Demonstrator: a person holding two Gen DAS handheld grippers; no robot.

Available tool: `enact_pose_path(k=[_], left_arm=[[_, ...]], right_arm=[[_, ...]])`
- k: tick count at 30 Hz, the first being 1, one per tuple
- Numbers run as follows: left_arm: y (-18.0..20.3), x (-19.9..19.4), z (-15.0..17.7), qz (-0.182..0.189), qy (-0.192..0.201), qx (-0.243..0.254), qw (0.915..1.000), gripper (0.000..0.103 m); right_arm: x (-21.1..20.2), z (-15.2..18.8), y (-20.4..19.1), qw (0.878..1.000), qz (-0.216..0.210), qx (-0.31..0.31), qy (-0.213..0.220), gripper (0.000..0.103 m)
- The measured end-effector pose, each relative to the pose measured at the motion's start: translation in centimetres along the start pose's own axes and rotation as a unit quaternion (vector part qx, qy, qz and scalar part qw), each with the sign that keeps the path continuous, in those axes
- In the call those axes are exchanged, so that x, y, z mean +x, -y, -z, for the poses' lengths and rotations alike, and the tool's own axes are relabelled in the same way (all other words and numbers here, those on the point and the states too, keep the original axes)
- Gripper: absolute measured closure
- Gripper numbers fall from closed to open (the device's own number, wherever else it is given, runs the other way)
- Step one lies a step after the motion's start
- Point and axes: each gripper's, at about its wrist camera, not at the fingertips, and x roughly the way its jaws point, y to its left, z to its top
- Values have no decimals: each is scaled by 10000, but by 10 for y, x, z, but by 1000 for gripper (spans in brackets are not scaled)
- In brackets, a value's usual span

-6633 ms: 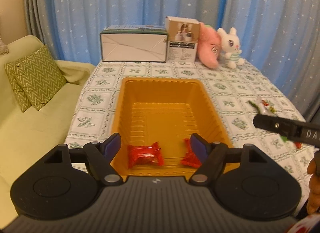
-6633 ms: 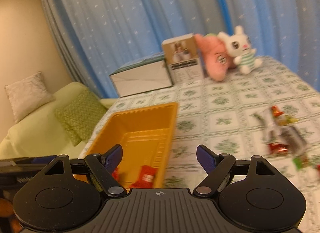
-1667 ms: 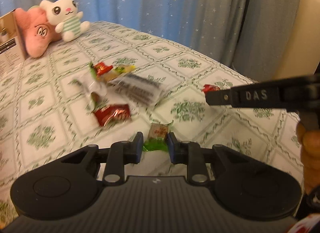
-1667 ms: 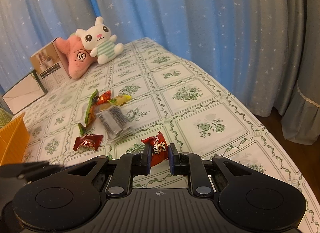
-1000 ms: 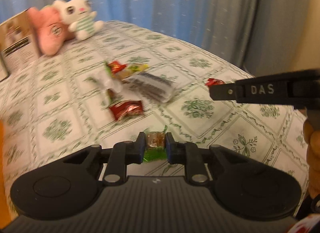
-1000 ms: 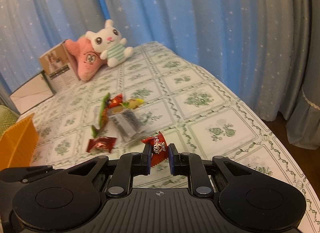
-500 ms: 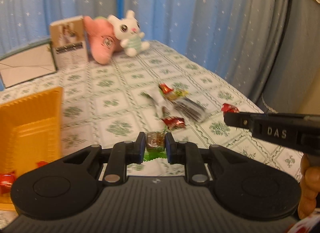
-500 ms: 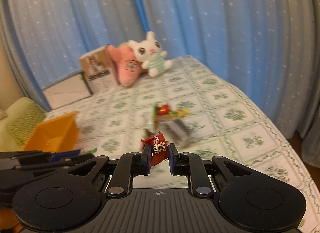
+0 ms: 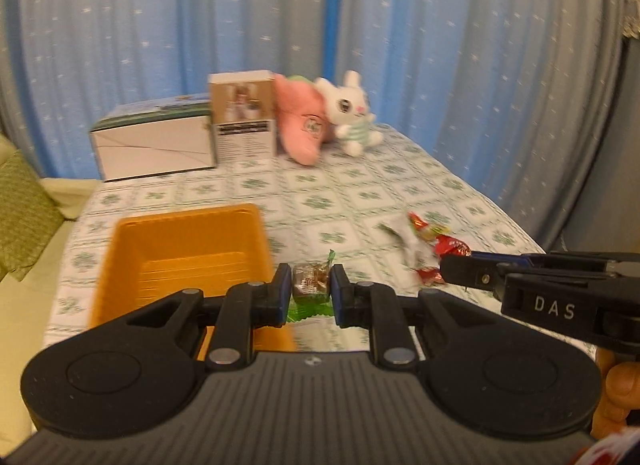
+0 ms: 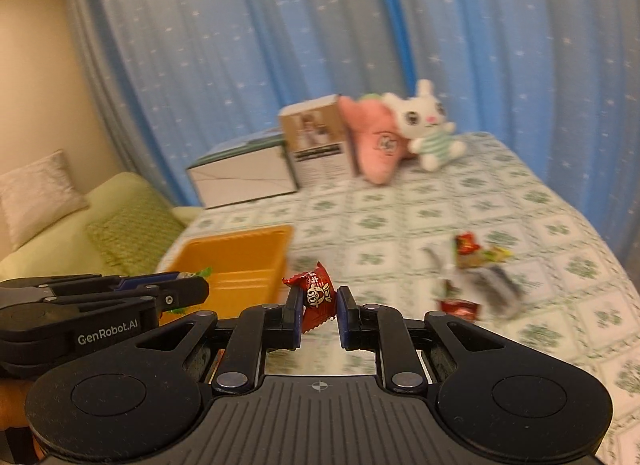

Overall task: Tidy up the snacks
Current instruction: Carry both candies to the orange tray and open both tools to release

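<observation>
Near the left edge of the counter (image 9: 360, 185), an orange bin (image 9: 182, 241) is seen; its floor is mostly hidden, so its contents cannot be told. A small heap of wrapped snacks (image 10: 476, 277) is left loose toward the counter's right edge, so the sorting is judged partly done, with those pieces still to be gathered.

A green-and-brown wrapped candy (image 9: 310, 285) is clamped between the narrowly set jaws of the left tongs (image 9: 308, 291), carried above the bin's right rim. A red wrapped candy (image 10: 316, 295) is pinched in the right tongs (image 10: 318, 311), jaws almost closed, held above the counter just right of the bin.
</observation>
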Motion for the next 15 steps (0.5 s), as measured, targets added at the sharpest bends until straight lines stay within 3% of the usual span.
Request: enact_pose_path(k=[15], left_arm=[[-79,-14,2,-522,-178,-153,9984,85]], right_arm=[[52,-1,-67,9968,-511,-453,-407,86]])
